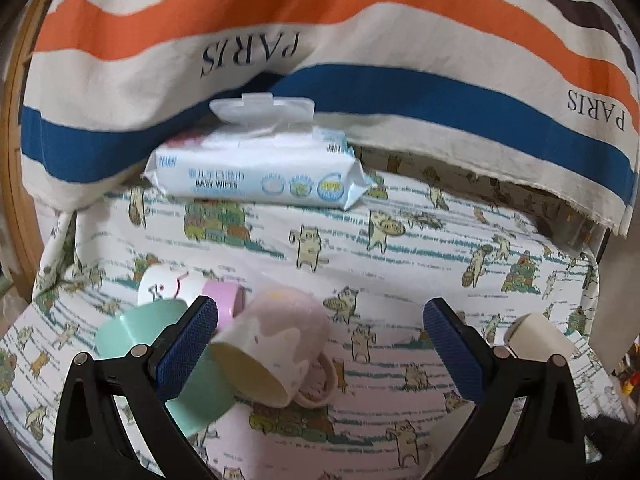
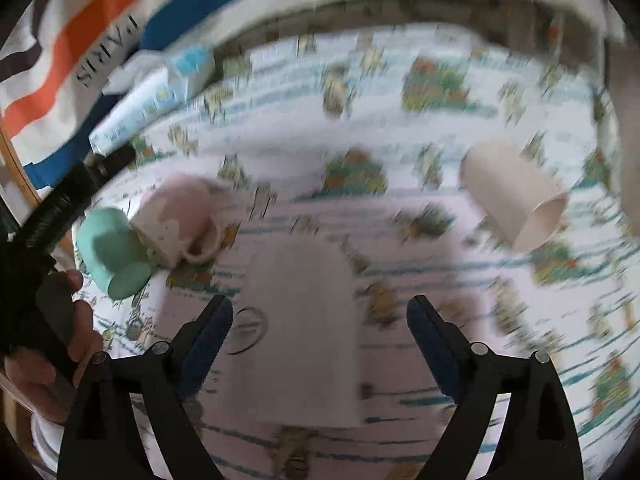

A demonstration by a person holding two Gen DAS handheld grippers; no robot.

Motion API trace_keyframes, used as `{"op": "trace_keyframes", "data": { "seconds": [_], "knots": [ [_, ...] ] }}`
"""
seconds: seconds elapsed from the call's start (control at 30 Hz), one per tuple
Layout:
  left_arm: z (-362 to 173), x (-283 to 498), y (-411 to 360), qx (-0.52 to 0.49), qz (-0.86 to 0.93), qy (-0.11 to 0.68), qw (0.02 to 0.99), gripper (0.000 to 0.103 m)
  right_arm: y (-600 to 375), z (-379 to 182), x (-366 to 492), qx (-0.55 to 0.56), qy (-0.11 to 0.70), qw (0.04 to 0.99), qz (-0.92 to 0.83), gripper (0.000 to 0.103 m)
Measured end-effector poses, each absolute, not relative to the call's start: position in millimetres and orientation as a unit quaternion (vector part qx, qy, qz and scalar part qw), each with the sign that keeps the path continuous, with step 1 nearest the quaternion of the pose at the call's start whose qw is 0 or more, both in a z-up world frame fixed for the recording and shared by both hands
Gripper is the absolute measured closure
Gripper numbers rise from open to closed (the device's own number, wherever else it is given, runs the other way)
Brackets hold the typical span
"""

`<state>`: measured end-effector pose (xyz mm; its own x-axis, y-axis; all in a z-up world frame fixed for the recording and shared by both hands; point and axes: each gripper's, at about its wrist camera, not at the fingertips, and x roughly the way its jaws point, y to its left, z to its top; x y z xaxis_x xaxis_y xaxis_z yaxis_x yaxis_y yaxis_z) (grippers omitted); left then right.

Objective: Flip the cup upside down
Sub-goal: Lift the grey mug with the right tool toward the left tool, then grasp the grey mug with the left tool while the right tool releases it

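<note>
Left wrist view: the left tool (image 1: 320, 322) gapes wide, holding nothing, over a pink mug (image 1: 276, 344) lying on its side on the cat-print bench cloth (image 1: 420, 248), against a mint cup (image 1: 132, 328) near the left edge. Right tool (image 2: 320, 316) also gapes wide around a blurred white cup (image 2: 300, 332), not gripping it.

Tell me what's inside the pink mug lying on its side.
The pink mug shows only a bare cream inner wall through its mouth; nothing is visible inside. Its deepest part is in shadow, and the left gripper hangs open around it.
</note>
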<state>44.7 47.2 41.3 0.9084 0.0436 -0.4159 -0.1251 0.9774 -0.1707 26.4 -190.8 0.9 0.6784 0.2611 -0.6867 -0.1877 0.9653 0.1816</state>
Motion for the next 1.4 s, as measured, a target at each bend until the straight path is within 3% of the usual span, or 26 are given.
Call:
{"op": "trace_keyframes", "data": {
  "seconds": [0.53,0.63,0.9,1.1,1.4],
  "knots": [
    [27,64,-26,-0.16,-0.081,0.435,0.883,0.001,-265,34,10,-0.013,0.194,0.981,0.024,0.003],
    [14,76,-42,-0.173,-0.093,0.475,0.858,0.009,-267,25,12,-0.022,0.172,0.985,0.01,0.002],
    [-13,96,-70,-0.161,-0.088,0.53,0.828,0.011,-270,4,17,-0.026,0.175,0.984,0.005,0.002],
    [-26,105,-77,-0.147,-0.087,0.557,0.812,0.025,-272,-1,20,-0.02,0.19,0.981,0.018,0.001],
    [-26,105,-79,-0.142,-0.092,0.554,0.815,0.025,-287,-4,28,0.034,0.233,0.97,0.054,0.001]
  ]
}}
